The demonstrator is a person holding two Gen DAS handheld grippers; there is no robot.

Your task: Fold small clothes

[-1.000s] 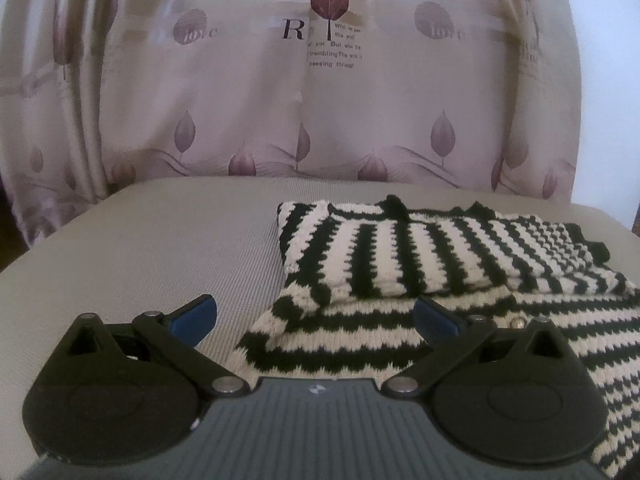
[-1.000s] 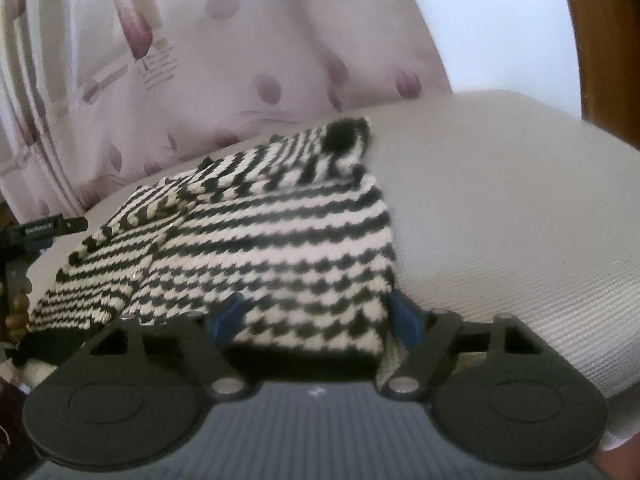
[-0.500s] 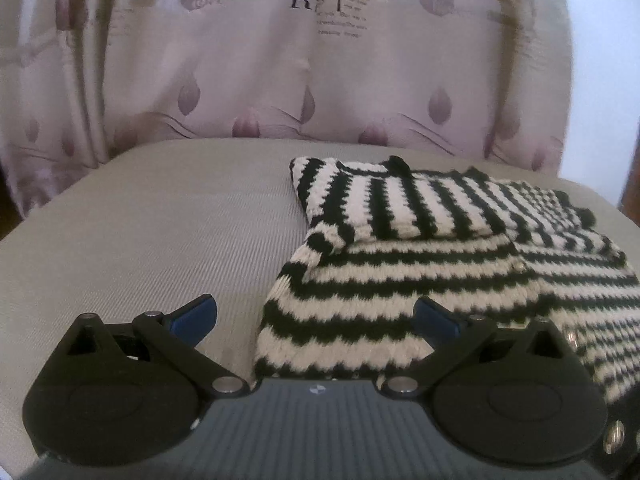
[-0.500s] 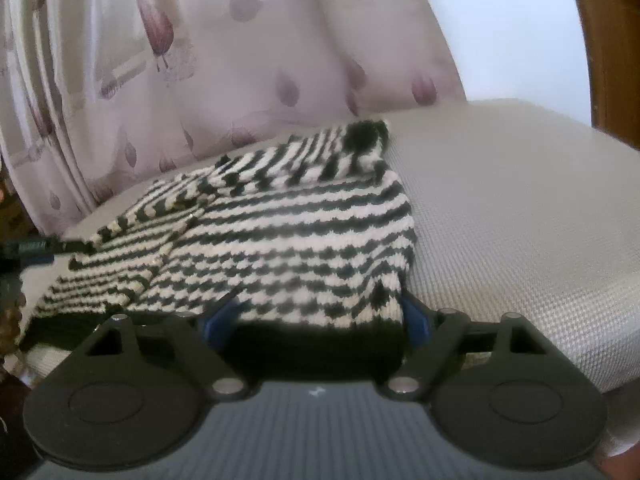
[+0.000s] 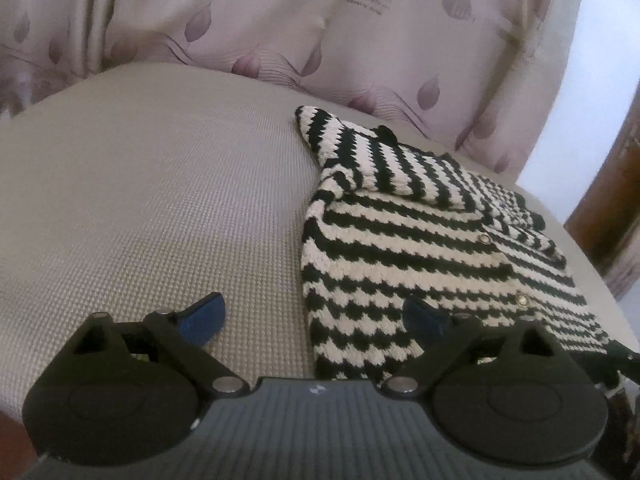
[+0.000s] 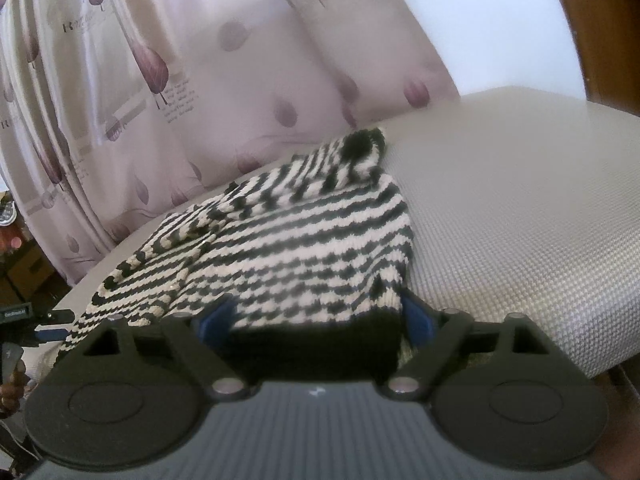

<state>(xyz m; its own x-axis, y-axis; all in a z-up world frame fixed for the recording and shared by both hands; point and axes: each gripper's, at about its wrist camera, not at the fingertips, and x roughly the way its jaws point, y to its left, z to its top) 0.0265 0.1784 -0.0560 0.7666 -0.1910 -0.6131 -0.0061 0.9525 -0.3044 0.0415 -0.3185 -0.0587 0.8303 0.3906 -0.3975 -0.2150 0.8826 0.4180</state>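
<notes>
A small black-and-white striped knit sweater (image 5: 404,236) lies partly folded on a grey textured cushion (image 5: 160,200). Its sleeves are folded over the body. My left gripper (image 5: 316,316) is open at the sweater's near left corner; the hem's edge lies between its blue pads (image 5: 204,316). In the right wrist view the sweater (image 6: 304,248) fills the middle. My right gripper (image 6: 316,320) is open, and the black hem band sits between its blue pads (image 6: 416,316). I cannot tell whether the pads touch the cloth.
A pink curtain with leaf prints (image 5: 280,20) hangs behind the cushion. A wooden frame (image 5: 608,208) stands at the right. The cushion's front edge drops off at lower right (image 6: 600,364). The other gripper's tip (image 6: 24,316) shows at far left.
My left gripper has shifted left and back, so the sweater now sits to the right of its view. My right gripper has moved closer to the hem, which now reaches between its pads.
</notes>
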